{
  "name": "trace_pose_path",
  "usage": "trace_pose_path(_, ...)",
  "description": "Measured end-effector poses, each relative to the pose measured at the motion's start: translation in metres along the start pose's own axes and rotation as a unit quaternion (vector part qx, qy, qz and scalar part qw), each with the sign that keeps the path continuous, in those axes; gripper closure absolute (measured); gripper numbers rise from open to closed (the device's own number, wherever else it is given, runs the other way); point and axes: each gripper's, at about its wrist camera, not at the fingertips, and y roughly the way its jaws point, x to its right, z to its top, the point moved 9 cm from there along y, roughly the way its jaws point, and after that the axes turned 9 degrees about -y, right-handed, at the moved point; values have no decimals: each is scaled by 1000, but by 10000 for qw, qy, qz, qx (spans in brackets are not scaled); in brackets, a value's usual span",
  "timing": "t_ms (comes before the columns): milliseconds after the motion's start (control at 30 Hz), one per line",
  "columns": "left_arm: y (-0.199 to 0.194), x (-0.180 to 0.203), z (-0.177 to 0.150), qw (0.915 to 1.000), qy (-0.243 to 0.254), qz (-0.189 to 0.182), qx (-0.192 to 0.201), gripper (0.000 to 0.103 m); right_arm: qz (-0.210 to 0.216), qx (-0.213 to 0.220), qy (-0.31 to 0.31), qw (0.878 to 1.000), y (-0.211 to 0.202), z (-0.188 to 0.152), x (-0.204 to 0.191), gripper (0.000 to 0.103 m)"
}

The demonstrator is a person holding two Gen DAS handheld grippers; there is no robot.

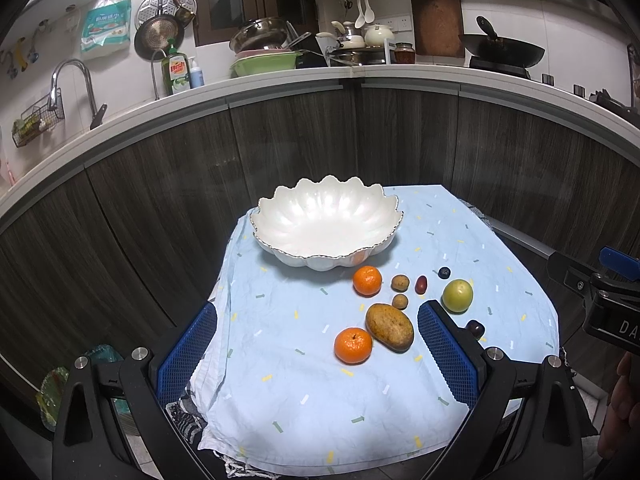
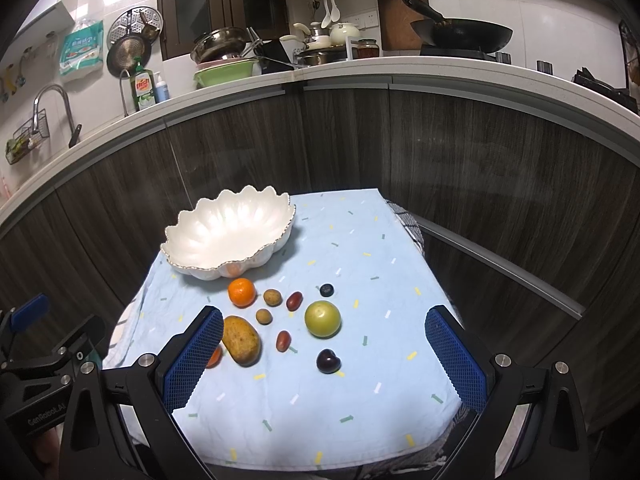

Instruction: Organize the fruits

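A white scalloped bowl [image 1: 326, 226] [image 2: 228, 234] stands empty at the far left of a small table under a pale blue cloth [image 1: 304, 396]. In front of it lie loose fruits: two tangerines [image 1: 367, 280] [image 1: 353, 345], a brown mango [image 1: 389, 326] [image 2: 241, 340], a green apple [image 1: 457, 295] [image 2: 322, 319], two small longans [image 1: 400, 283], red jujubes [image 2: 294, 301], a blueberry [image 2: 326, 290] and a dark cherry [image 2: 328, 361]. My left gripper [image 1: 318, 346] hovers open over the near tangerine and mango. My right gripper [image 2: 324, 354] hovers open over the cherry and apple.
Dark wood cabinet fronts [image 1: 160, 200] curve closely behind the table. The counter above carries a tap [image 1: 72, 80], dish soap, pans and a wok [image 1: 502, 50]. The table drops off at its near edge and both sides. A person's hand [image 1: 620, 400] shows at the right.
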Motion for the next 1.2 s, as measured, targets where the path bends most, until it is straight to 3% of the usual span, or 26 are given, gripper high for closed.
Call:
trace_pose_path(767, 0, -1, 0, 10000, 36, 45, -3, 1, 61, -90, -19, 9999, 8, -3, -5, 1)
trace_pose_path(1200, 28, 2, -6, 9994, 167, -101, -284, 1, 75, -193, -158, 9997, 29, -3, -8, 1)
